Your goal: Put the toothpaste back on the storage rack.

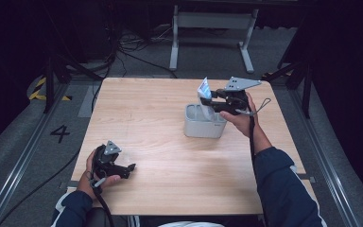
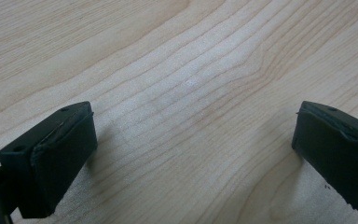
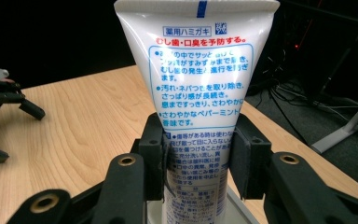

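A white toothpaste tube (image 3: pixel 200 70) with blue and red print stands upright, flat crimped end up, with my right gripper (image 3: pixel 198 161) shut on its lower half. In the high view the tube (image 1: pixel 204 88) sticks up out of a grey box-shaped holder (image 1: pixel 203 125) right of the table's middle, and the right gripper (image 1: pixel 216 100) holds it from the right. My left gripper (image 1: pixel 130 169) rests near the front left of the table in a hand. Its jaws stand wide apart over bare wood (image 2: pixel 191 135) with nothing between them.
The light wooden table (image 1: pixel 160 118) is ringed by dark floor, cables and metal stand legs (image 1: pixel 212 33). The left gripper (image 3: pixel 9 105) lies farther off at the left edge of the right gripper view. A grey rail runs along the floor at the left.
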`<state>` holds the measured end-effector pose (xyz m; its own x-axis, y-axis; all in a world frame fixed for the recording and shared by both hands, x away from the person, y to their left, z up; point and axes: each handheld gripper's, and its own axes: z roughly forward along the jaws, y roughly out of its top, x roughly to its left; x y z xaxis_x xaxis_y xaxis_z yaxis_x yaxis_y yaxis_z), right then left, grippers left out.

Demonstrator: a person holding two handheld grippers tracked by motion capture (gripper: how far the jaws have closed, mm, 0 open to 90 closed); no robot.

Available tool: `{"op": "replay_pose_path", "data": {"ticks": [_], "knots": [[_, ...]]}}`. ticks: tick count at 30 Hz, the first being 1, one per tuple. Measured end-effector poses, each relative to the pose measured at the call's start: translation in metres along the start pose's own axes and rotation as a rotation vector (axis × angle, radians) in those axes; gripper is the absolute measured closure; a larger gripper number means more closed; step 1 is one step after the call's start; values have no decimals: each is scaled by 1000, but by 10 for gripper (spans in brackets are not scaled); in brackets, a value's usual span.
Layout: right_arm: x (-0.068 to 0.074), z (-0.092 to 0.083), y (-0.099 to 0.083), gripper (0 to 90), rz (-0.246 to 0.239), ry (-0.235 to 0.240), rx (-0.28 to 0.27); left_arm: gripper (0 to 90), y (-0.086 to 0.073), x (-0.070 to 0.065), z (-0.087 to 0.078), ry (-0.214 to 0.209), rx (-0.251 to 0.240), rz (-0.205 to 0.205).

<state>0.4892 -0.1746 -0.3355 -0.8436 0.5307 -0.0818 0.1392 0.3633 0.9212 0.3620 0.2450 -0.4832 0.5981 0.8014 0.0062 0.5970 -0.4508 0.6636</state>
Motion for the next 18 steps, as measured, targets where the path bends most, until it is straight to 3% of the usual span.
{"op": "replay_pose_path", "data": {"ticks": [18], "knots": [[1,7,-27,617,-15,-14,99,2,0,0,0,0,0,0]]}}
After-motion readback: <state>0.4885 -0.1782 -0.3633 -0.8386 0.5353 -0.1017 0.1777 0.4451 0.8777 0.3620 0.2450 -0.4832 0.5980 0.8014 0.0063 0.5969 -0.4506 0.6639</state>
